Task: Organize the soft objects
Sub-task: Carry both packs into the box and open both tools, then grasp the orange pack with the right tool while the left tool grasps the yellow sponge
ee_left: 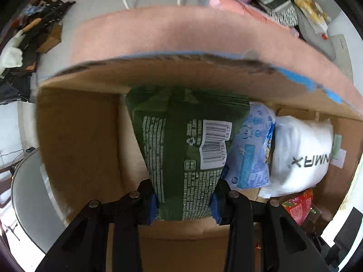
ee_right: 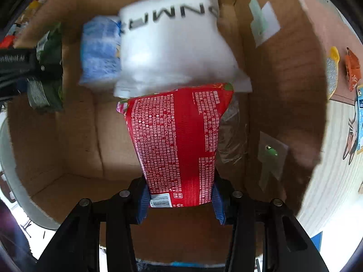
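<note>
My left gripper (ee_left: 183,206) is shut on a green soft pack (ee_left: 181,140) with a barcode label and holds it inside an open cardboard box (ee_left: 77,140). Beside it in the box lie a blue-and-white pack (ee_left: 251,154) and a white pack (ee_left: 299,151) with black letters. My right gripper (ee_right: 180,200) is shut on a red soft pack (ee_right: 179,140) inside the same box (ee_right: 281,95), just below the white pack (ee_right: 174,49) and blue pack (ee_right: 99,52). The green pack (ee_right: 48,72) and left gripper show at the left edge of the right wrist view.
The box has a pink outer flap (ee_left: 181,31) with blue tape. A round grey table (ee_left: 27,195) lies left of it. Clutter and bags (ee_left: 285,2) sit behind the box. A clear plastic wrapper (ee_right: 233,136) lies by the box's right wall.
</note>
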{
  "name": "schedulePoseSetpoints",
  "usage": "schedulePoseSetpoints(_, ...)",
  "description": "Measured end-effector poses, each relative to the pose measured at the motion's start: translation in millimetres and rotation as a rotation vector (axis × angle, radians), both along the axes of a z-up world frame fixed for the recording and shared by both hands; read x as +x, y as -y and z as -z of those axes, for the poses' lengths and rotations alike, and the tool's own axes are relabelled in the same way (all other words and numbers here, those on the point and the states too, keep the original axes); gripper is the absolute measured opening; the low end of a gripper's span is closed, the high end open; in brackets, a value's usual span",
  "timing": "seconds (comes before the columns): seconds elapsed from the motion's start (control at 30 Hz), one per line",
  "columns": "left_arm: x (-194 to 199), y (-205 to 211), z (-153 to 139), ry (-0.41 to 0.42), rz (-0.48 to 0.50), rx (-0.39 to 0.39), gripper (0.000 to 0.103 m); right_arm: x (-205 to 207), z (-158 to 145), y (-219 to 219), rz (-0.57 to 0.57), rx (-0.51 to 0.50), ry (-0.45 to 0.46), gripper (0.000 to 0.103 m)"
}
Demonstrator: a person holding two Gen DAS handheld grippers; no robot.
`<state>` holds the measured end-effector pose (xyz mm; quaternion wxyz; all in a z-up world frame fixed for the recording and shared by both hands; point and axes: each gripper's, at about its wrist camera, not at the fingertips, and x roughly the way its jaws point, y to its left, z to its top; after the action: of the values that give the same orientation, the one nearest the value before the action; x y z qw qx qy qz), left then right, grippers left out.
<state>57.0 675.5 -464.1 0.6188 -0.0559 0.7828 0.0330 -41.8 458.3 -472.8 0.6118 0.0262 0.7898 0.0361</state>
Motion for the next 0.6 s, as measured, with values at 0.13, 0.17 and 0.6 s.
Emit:
schedulePoseSetpoints(0.13,1,-5,5,-0.043,-0.022,0.004,0.037,1,12,-13,-0.017,-0.019,-0.040,0.056)
schedulePoseSetpoints(0.17,1,-5,4,-0.043,-0.024,-0.003,0.039,1,12,-15,-0.019,-0.013,-0.041,0.076)
schedulePoseSetpoints(0.6,-49,1,-76,0.134,0.013,0.010,0.096,-9,-50,-45,-0.040,0.014,0.109,0.103)
